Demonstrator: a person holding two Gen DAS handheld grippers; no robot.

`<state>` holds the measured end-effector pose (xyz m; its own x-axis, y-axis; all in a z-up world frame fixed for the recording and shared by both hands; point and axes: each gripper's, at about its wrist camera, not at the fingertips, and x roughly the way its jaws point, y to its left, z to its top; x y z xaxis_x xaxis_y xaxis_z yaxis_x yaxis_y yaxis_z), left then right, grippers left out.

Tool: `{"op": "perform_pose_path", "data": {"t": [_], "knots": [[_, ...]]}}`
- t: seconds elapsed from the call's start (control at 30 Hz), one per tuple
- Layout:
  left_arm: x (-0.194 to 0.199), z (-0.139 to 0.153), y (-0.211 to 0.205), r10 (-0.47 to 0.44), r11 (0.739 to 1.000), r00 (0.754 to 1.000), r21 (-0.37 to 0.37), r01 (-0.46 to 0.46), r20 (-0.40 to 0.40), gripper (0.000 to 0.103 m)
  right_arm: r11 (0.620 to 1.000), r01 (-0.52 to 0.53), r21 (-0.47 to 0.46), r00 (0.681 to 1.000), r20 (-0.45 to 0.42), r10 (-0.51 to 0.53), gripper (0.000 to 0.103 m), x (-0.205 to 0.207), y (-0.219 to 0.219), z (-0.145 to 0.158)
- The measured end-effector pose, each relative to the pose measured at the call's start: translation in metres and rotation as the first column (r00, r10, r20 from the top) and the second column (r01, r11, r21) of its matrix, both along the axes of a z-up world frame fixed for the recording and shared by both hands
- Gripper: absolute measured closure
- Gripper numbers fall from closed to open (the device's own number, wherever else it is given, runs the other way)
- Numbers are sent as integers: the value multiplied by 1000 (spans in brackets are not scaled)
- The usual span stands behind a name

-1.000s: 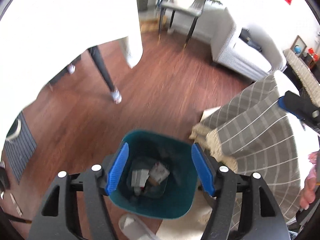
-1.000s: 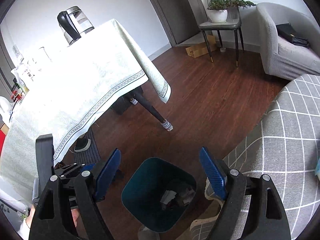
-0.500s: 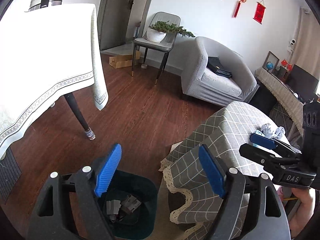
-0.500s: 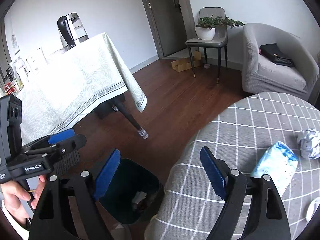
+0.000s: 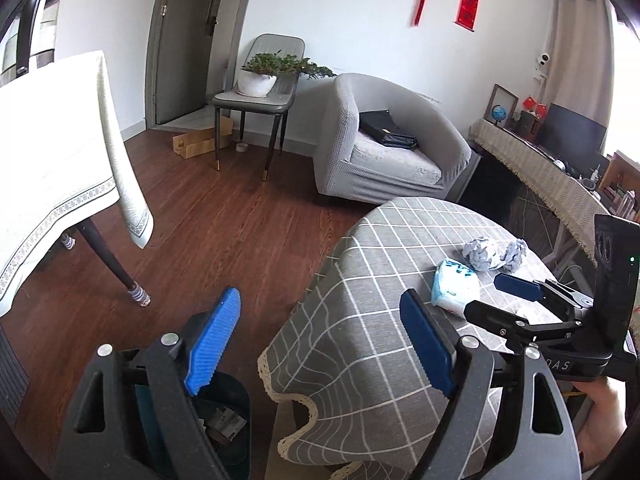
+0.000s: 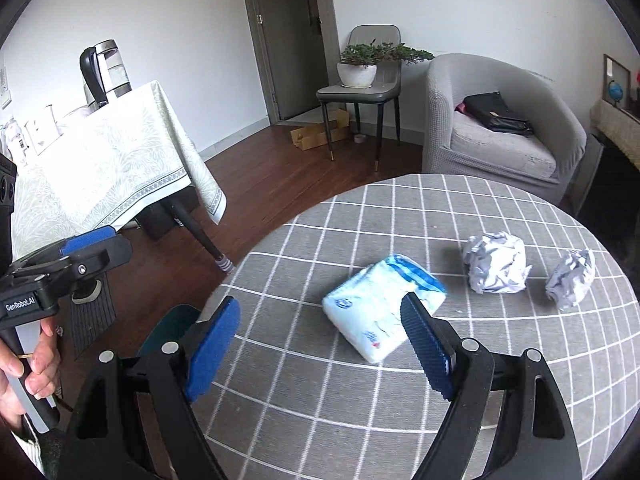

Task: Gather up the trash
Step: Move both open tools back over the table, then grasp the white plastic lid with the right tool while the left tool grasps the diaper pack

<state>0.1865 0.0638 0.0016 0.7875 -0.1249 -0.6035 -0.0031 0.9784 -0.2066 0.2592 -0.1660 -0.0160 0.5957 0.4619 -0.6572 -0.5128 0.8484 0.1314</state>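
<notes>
A round table under a grey checked cloth [image 6: 400,420] carries a white-and-blue soft tissue pack [image 6: 380,312] and two crumpled paper balls [image 6: 496,262] [image 6: 570,280]. My right gripper [image 6: 320,344] hovers over the table's near edge, open and empty, with its right pad just in front of the pack. My left gripper [image 5: 320,344] is open and empty over the table's left edge. Below its left finger stands the teal bin [image 5: 240,440] with scraps inside. The pack [image 5: 456,288] and the balls [image 5: 482,254] lie far right in the left wrist view, beside the right gripper's blue pad [image 5: 516,286].
A dining table with a pale cloth [image 6: 112,168] and a kettle [image 6: 102,72] stands to the left, its leg near the bin [image 6: 172,322]. Beyond are dark wood floor, a chair holding a potted plant [image 5: 260,80], a grey armchair [image 5: 392,148] and a sideboard [image 5: 560,184].
Both grippers swung up and to the right, away from above the bin and towards the round table. The bin slid to the lower left; pack and paper balls came into view. Left jaws widened slightly.
</notes>
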Motion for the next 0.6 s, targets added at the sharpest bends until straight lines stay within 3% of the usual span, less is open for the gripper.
{"op": "perform_pose_path", "data": {"t": [0.13,0.33,0.6], "knots": [[10,-2,-28,-49,999,999,-25,48,-14,18,999,36,-25,999,6,-36,20,0,-28,-4],[24,-8,-70,-132,991,991,2,132,-34,18,995,84,-62,996,17,-84,20,-3,-65,-9],[46,-30,-115,-224,969,970,81,232,-98,18,989,120,-89,993,-6,-121,20,-5,-101,-22]]}}
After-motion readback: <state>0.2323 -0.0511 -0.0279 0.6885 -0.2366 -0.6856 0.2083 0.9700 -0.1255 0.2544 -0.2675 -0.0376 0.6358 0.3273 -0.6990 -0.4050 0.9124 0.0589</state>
